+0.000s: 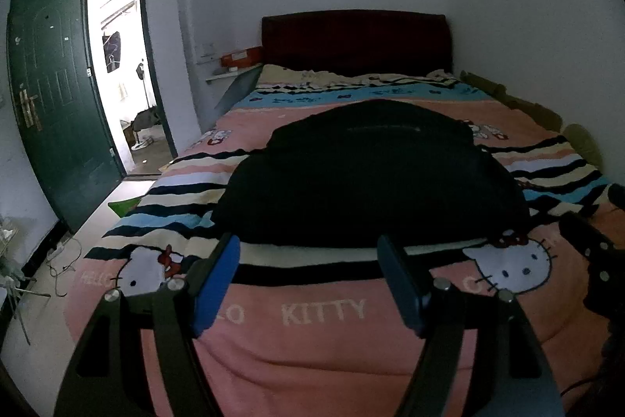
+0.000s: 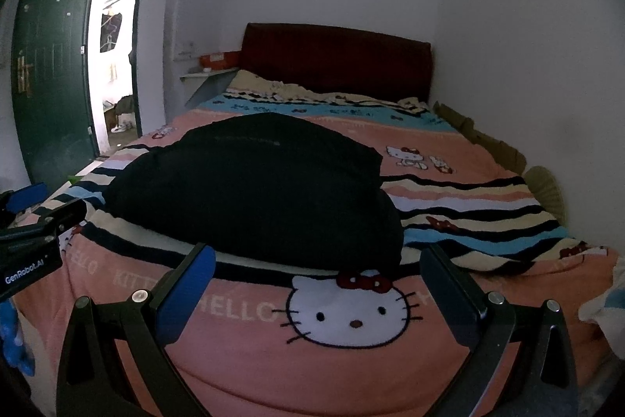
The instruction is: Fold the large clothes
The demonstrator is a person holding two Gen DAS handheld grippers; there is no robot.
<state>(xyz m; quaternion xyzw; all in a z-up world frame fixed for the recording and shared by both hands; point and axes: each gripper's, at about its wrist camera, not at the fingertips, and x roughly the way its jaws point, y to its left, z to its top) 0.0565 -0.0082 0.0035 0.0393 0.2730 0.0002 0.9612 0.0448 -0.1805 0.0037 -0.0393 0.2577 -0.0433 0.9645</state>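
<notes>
1. Black garment lies bunched in a dark heap mid-frame on the bed, on the pink cartoon-cat blanket; in the right wrist view the garment sits centre-left, across the striped band.
2. Left hand-held gripper, bottom centre of its view: blue-padded fingers spread wide, nothing between them, held over the blanket just short of the garment's near edge.
3. Right hand-held gripper, bottom centre of its view: fingers spread wide, empty, over the white cat face below the garment's near edge.
4. Left hand-held gripper also visible at the far left edge of the right wrist view; the right one shows as a dark shape at the right edge of the left wrist view.
5. Dark red headboard upper centre against the white wall.
6. Green door stands open at upper left; bright doorway beside it.
7. Orange box on a small shelf left of the headboard.
</notes>
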